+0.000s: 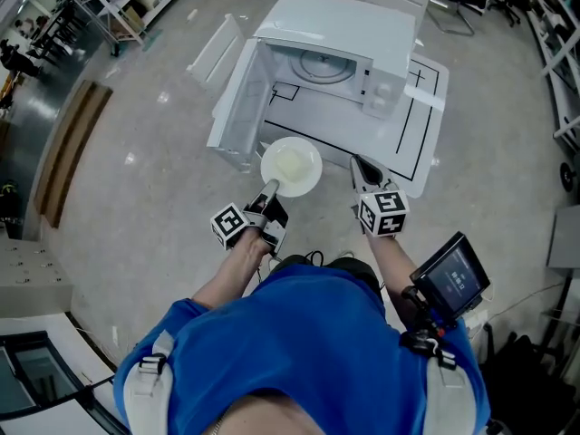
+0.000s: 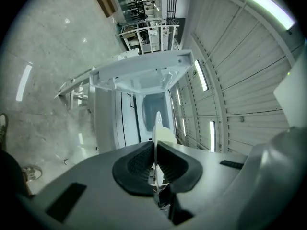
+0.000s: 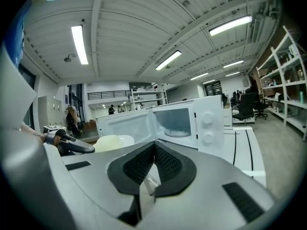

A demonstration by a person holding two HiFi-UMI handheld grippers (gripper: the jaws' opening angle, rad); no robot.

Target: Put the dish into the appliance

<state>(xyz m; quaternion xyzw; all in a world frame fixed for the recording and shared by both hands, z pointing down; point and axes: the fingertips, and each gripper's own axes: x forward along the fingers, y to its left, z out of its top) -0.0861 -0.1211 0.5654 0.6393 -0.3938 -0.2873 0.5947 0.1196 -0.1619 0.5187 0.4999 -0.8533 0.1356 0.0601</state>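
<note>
Standing on the white table (image 1: pixel 426 143), toward its far left corner, the microwave (image 1: pixel 344 25) already has its door (image 1: pixel 237 107) swung out past the table's left edge. Its cavity shows a bare turntable (image 1: pixel 322 64). That part of the job looks done.

The dish (image 1: pixel 292 166), pale and round, is not yet inside. It hangs in the air over the table's near edge, in front of the opening and clear of the microwave. The left gripper (image 1: pixel 269 198) is clamped on the dish's near rim, with the thin edge pinched between its pads. The right gripper (image 1: pixel 362 166) hovers near the same edge, to the dish's right, with its jaws pressed together on nothing.

What seems left is carrying the dish through the opening, setting it on the turntable, and letting go.
</note>
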